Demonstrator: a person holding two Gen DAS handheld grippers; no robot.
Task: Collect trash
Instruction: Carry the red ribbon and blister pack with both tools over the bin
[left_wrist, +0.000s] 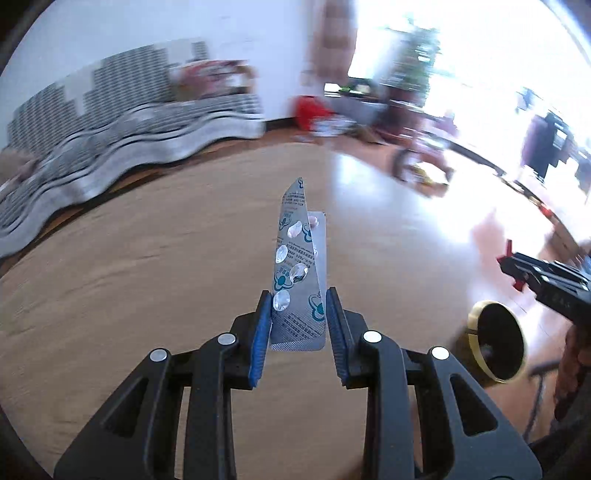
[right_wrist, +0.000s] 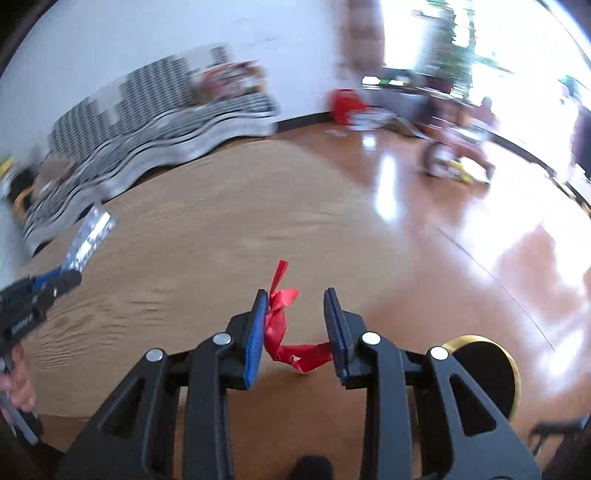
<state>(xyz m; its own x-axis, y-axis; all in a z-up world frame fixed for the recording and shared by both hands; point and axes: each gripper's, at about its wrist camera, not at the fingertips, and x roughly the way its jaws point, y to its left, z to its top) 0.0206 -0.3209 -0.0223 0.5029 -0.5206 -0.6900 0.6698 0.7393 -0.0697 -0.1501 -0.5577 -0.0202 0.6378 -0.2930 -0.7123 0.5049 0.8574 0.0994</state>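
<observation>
Both pickups done. Left gripper (left_wrist: 298, 325) clamped on blister pack (left_wrist: 297, 273), right gripper (right_wrist: 295, 325) clamped on red ribbon (right_wrist: 282, 325), both held above table (left_wrist: 129, 277). Drop-off left; black bin (right_wrist: 484, 376) near right.

My left claw (left_wrist: 299, 317) and right claw (right_wrist: 295, 317) look identical: black angular plastic arms, round silver rivets, ribbed blue pads (right_wrist: 255, 343) lining each finger.

Brown wooden tabletop (left_wrist: 147, 277), bare where visible; glossy wood floor (left_wrist: 388, 192) beyond.
</observation>
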